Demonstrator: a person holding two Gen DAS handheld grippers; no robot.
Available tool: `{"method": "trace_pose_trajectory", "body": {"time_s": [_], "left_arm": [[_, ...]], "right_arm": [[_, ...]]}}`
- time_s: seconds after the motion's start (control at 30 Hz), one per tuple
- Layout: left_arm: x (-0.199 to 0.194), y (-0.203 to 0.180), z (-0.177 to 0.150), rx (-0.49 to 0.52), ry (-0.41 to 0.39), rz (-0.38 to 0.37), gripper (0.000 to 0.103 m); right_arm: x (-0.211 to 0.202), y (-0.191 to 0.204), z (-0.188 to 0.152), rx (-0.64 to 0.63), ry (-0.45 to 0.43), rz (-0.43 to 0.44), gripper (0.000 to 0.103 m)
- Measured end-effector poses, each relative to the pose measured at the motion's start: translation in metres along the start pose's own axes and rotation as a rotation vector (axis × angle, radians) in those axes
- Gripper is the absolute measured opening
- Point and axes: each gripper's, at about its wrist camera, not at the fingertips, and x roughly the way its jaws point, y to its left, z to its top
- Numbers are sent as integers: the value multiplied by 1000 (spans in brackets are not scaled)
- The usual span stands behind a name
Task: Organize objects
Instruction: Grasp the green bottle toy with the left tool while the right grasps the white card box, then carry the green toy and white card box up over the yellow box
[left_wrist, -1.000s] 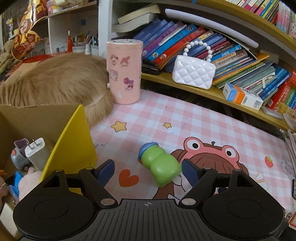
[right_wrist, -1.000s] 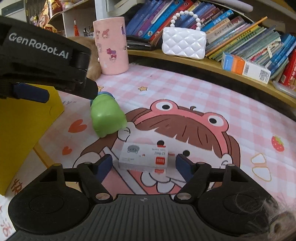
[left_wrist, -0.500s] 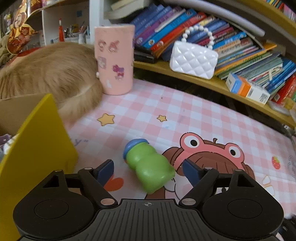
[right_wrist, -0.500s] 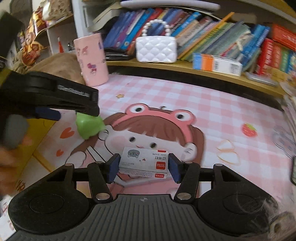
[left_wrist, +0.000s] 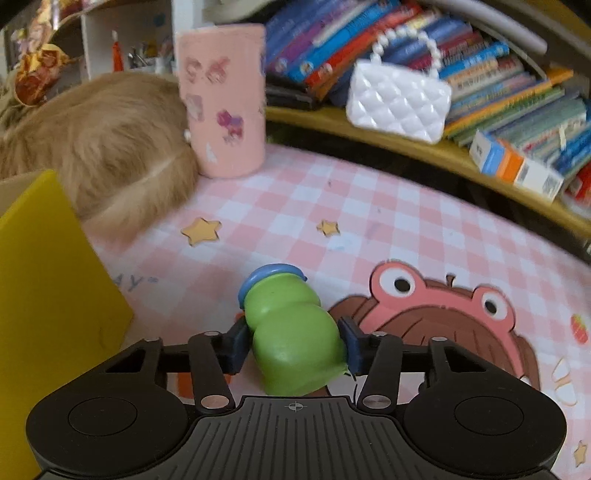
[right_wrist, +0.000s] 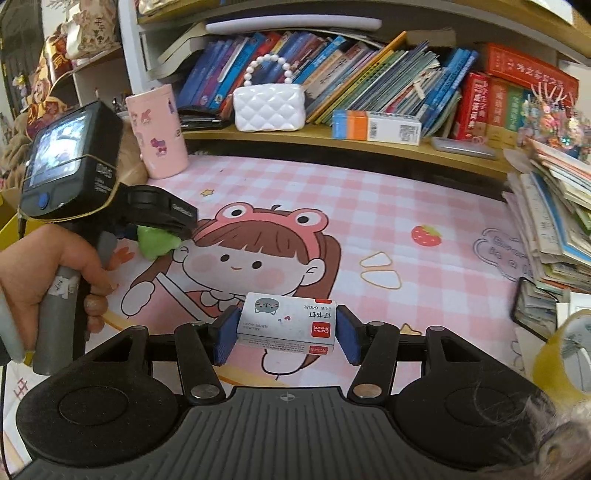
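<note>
pink tumbler (left_wrist: 221, 99), yellow box (left_wrist: 48, 295) beside green toy (left_wrist: 291, 332)

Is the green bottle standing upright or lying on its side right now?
On its side: the green bottle lies with its blue cap pointing away, body pinched between the left gripper fingers.

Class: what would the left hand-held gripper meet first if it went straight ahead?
Probably the pink cup, beyond bare checked mat. The left hand-held gripper holds the green toy. The furry heap lies left; depth is unclear.
</note>
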Motion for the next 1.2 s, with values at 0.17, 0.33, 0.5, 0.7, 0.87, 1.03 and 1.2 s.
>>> {"method": "trace_pose_trajectory", "body": {"time_s": [0.17, 0.33, 0.5, 0.7, 0.87, 1.03, 1.2], "left_arm": [[-32, 6, -3, 30, -60, -35, 47], [-65, 21, -14, 6, -79, -79, 47], [-108, 33, -32, 12, -103, -140, 47], [-149, 37, -60, 89, -85, -259, 47], [-172, 48, -82, 185, -58, -329, 47], [-193, 67, -102, 213, -49, -370, 47], [-209, 90, -122, 250, -47, -389, 47]], "right_arm": [[-4, 4, 0, -5, -3, -1, 52], [-8, 13, -3, -14, -2, -14, 52], [-15, 18, -8, 17, 24, -66, 52], [-32, 25, -18, 54, 42, -100, 52], [-51, 40, -30, 54, 53, -117, 52], [-70, 62, -45, 64, 59, -137, 52], [-87, 90, -62, 92, 73, -159, 52]]}}
